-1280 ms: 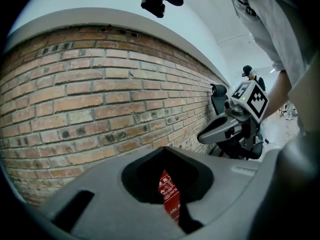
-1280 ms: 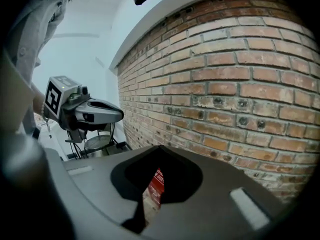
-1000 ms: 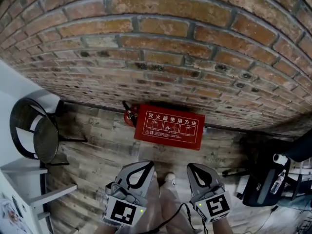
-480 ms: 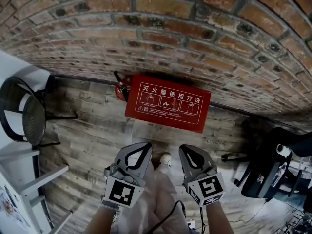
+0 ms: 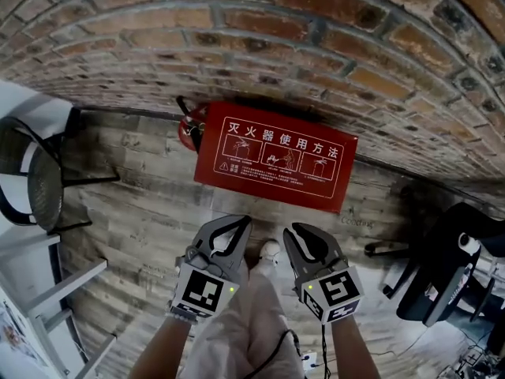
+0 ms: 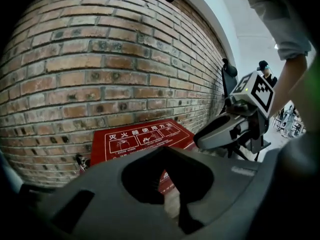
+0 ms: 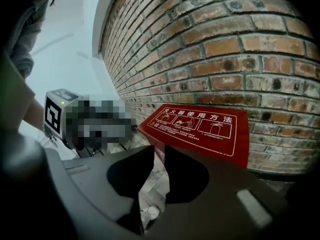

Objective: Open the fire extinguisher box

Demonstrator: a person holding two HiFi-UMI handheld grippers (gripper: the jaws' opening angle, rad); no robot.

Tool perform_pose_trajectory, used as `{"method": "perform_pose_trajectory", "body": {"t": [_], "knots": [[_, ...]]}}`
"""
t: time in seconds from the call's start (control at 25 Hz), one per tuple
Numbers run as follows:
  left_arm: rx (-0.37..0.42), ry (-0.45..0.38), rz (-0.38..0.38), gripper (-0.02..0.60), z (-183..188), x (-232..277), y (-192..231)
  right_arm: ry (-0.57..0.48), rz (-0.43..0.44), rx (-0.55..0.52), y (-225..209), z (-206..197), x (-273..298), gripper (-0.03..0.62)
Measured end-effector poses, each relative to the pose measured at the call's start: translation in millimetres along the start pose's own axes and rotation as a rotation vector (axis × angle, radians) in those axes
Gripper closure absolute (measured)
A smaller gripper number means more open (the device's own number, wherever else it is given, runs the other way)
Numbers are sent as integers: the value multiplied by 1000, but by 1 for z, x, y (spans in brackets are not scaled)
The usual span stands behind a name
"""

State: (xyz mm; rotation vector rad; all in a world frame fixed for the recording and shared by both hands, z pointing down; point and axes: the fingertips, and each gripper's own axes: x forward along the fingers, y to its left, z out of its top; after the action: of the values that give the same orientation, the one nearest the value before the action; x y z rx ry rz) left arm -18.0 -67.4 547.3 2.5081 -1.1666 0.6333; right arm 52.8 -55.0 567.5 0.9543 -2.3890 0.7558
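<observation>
A: Any writing on the fire extinguisher box point(image 5: 272, 155)?
B: White characters on its red lid, 灭火器使用方法, over three small diagrams. The finer print is too small to read.
A: How does it lie?
B: Ahead of both claws and apart from them, against the brick wall point(image 5: 331, 46). Its long axis runs along the wall, across their line, lid up.
A: The claws?
B: The left gripper point(image 5: 239, 220) is clenched and empty. The right gripper point(image 5: 293, 229) has just been opening, with nothing in the slit.
</observation>
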Motion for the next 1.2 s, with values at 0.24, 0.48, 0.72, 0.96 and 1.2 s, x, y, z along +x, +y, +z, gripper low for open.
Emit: {"method": "perform_pose_trajectory", "body": {"t": [0.24, 0.48, 0.72, 0.96, 1.2], "knots": [[-18, 92, 1, 583, -58, 26, 8, 50, 12, 20, -10, -28, 29, 502], [-42, 136, 31, 583, -93, 45, 26, 57, 31, 108, -23, -50, 49, 470], [-43, 149, 31, 583, -112, 64, 33, 31, 33, 186, -36, -57, 63, 442], [-34, 148, 21, 583, -121, 80, 36, -2, 28, 297, -47, -64, 77, 399], [1, 144, 7, 583, -116, 91, 29, -104, 47, 433, -49, -53, 75, 399]]}}
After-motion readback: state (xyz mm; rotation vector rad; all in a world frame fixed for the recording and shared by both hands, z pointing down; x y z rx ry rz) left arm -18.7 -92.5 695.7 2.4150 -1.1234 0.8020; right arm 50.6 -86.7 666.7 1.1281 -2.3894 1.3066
